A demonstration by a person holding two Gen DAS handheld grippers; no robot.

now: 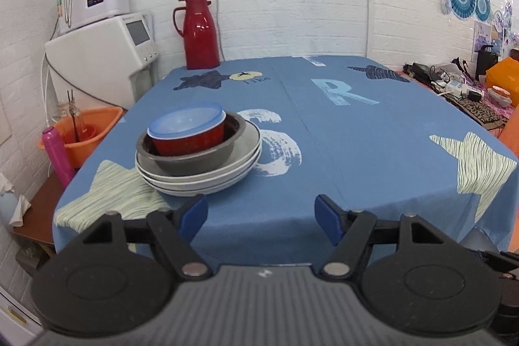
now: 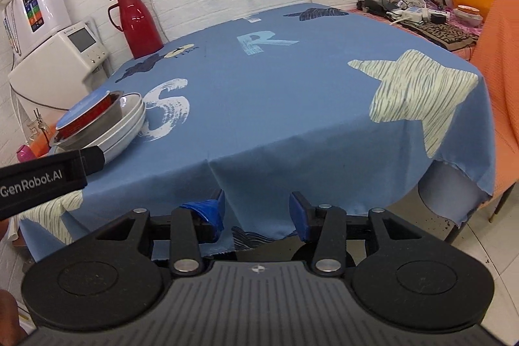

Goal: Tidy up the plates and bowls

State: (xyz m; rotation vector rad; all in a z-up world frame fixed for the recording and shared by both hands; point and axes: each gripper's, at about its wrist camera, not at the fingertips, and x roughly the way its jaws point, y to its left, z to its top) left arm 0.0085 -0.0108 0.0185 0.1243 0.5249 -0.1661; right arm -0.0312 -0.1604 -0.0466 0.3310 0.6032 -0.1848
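A stack of white plates sits near the front left of the blue tablecloth. In it rests a grey metal bowl, which holds a red bowl topped by a blue translucent lid. My left gripper hangs open just in front of the table edge, to the right of the stack. The same stack of plates shows at the left in the right wrist view, partly behind the left gripper's black body. My right gripper is open, low before the hanging cloth.
A red thermos jug stands at the table's back left. White appliances and an orange basin are beyond the left edge. Cables and clutter lie on the right side surface. An orange-covered chair stands at the right.
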